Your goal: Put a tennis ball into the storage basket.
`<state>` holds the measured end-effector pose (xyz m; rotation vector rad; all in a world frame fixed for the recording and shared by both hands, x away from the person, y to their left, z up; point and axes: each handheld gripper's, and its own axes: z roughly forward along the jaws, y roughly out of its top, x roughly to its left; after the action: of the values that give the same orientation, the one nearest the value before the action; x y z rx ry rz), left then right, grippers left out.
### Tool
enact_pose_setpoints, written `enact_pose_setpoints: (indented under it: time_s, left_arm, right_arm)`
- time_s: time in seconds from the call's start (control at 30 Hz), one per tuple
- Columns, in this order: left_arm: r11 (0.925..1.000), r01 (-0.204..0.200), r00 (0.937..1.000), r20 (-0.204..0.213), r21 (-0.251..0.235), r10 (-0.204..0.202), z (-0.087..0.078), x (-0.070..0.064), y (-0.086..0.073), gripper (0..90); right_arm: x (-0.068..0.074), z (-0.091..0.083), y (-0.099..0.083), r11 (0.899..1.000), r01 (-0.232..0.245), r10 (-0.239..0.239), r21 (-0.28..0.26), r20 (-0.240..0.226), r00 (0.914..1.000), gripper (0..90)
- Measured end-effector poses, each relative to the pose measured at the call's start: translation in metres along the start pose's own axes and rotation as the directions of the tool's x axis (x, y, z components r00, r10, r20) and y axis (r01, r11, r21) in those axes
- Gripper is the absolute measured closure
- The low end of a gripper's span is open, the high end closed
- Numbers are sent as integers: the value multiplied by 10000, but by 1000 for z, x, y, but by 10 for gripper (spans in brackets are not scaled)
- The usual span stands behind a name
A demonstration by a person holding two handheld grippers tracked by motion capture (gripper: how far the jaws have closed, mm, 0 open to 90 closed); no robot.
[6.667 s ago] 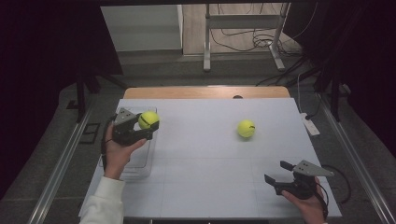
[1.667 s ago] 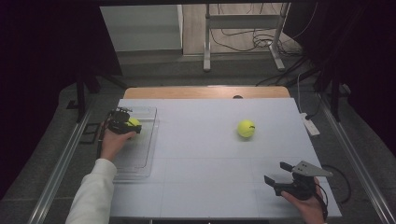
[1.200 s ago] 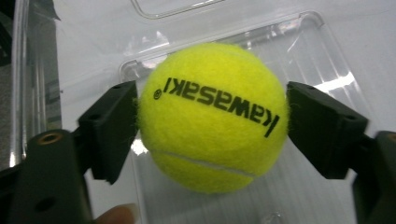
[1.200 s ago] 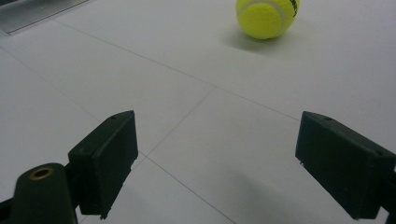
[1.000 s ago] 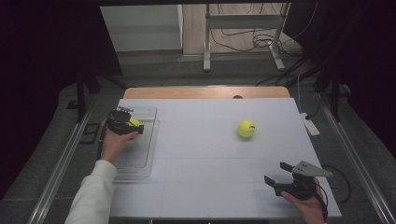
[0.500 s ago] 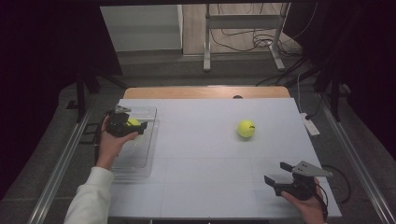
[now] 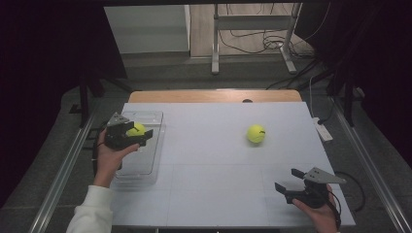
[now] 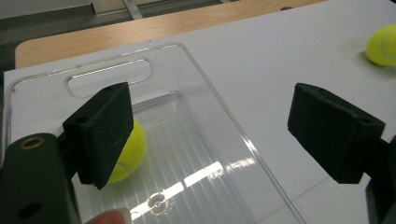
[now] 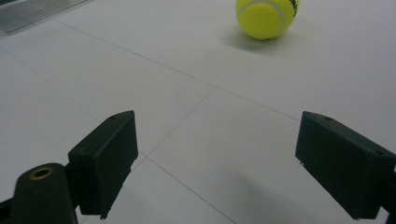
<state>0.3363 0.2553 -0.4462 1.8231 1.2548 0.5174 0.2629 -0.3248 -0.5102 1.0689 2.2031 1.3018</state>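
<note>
A yellow tennis ball (image 7: 136, 129) (image 8: 125, 151) lies inside a clear plastic bin (image 7: 142, 164) (image 8: 198, 154) at the table's left side. My left gripper (image 7: 138, 137) (image 8: 210, 135) hovers over the bin's far half, open, its jaws wide apart; the ball sits beyond the left-hand jaw, partly hidden by it. A second tennis ball (image 7: 256, 133) (image 9: 267, 16) (image 8: 383, 44) rests on the white table right of centre. My right gripper (image 7: 287, 179) (image 9: 210, 154) is low at the front right corner, open and holding nothing, pointing toward that ball from well short of it.
The white table top (image 7: 209, 165) ends in a wooden strip (image 7: 209, 95) at the far edge. A white power strip (image 7: 321, 129) lies off the right side. Metal rails (image 7: 63, 170) run along the floor beside the table.
My left gripper carried the ball from above the bin's near part to its far part and now stands open with the ball lying in the bin. The right gripper has not moved.
</note>
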Motion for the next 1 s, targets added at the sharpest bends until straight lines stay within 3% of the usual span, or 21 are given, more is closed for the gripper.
enact_pose_setpoints:
  time_s: [0.1,0.13,0.27,0.6,0.77,0.9,1.0]
  left_arm:
    - [9999,-4,9998,222,-113,6,-3,-3,-1,155]
    - [9997,-67,9983,569,-217,79,-5,-7,-2,155]
    - [9994,-321,9960,829,-136,331,-5,-14,-1,149]
    - [9981,-312,9852,1665,-535,397,-11,-32,3,150]
    - [9953,-480,9782,1975,-843,639,-12,-43,8,150]
    - [9924,-622,9638,2520,-1064,874,-11,-53,13,150]
    - [9912,-716,9603,2611,-1115,988,-10,-57,15,150]
  right_arm:
    - [0,0,0,10000,5,-5,15,32,10000,132]
    - [0,0,0,10000,-3,3,18,37,10000,132]
    - [-1,1,0,10000,-33,33,21,53,10000,132]
    - [-1,3,1,10000,-19,19,28,12,10000,132]
    - [-1,5,1,10000,-63,63,30,-26,10000,132]
    - [0,7,1,9999,2,-2,123,27,10000,132]
    - [-1,7,1,9999,1,-2,145,83,10000,131]
